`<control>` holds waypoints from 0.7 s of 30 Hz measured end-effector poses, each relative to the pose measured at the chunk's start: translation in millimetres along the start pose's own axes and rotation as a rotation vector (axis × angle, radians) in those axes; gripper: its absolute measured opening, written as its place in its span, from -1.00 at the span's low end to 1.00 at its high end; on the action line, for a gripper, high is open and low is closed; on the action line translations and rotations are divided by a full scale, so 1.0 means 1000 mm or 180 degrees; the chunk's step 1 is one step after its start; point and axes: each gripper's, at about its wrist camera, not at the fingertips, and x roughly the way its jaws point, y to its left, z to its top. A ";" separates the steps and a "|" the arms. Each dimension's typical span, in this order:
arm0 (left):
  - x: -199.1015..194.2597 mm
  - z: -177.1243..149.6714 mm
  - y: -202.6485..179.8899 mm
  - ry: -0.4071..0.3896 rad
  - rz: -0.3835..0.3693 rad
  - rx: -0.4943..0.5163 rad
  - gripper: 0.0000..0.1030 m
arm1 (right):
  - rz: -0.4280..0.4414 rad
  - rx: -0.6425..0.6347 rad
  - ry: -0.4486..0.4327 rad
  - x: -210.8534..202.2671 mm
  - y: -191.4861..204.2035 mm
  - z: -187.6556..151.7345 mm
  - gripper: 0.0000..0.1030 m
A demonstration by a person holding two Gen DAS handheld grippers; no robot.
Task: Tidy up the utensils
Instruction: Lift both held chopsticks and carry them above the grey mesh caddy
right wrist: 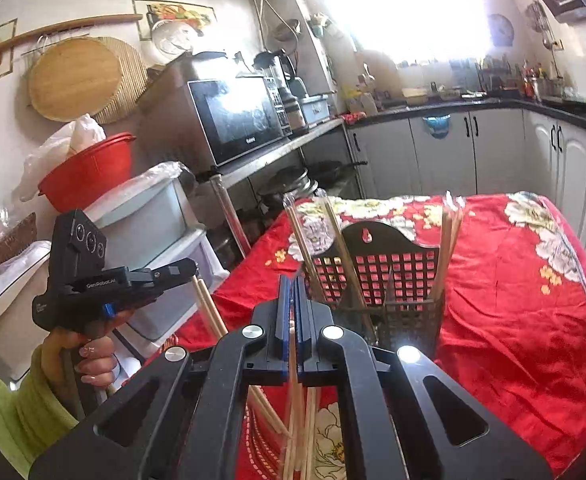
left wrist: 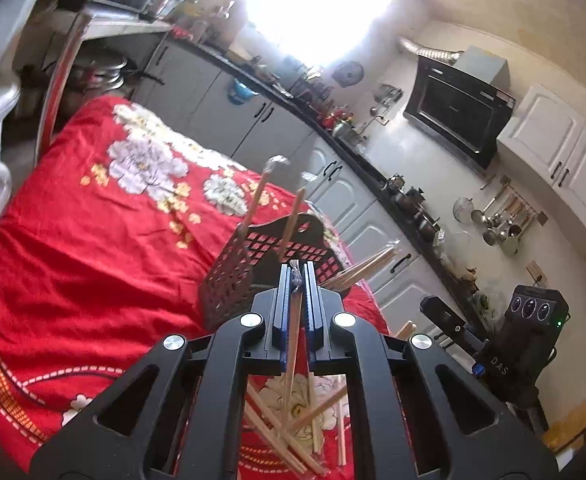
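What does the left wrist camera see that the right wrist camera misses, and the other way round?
Only the left wrist view shows the black range hood and the ladles hanging on a wall rail. Only the right wrist view shows the microwave, the red basin and the person's hand holding the left gripper. Both show the black utensil basket with chopsticks on the red floral cloth.
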 end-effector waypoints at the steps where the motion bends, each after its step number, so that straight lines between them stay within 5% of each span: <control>1: 0.000 0.002 -0.004 -0.0009 -0.0012 0.0032 -0.94 | 0.0002 -0.0012 -0.0017 -0.002 0.001 0.002 -0.96; 21: 0.008 0.039 -0.073 -0.0222 -0.0118 0.0592 -0.94 | -0.0106 -0.0107 -0.0291 -0.027 -0.003 0.030 -0.96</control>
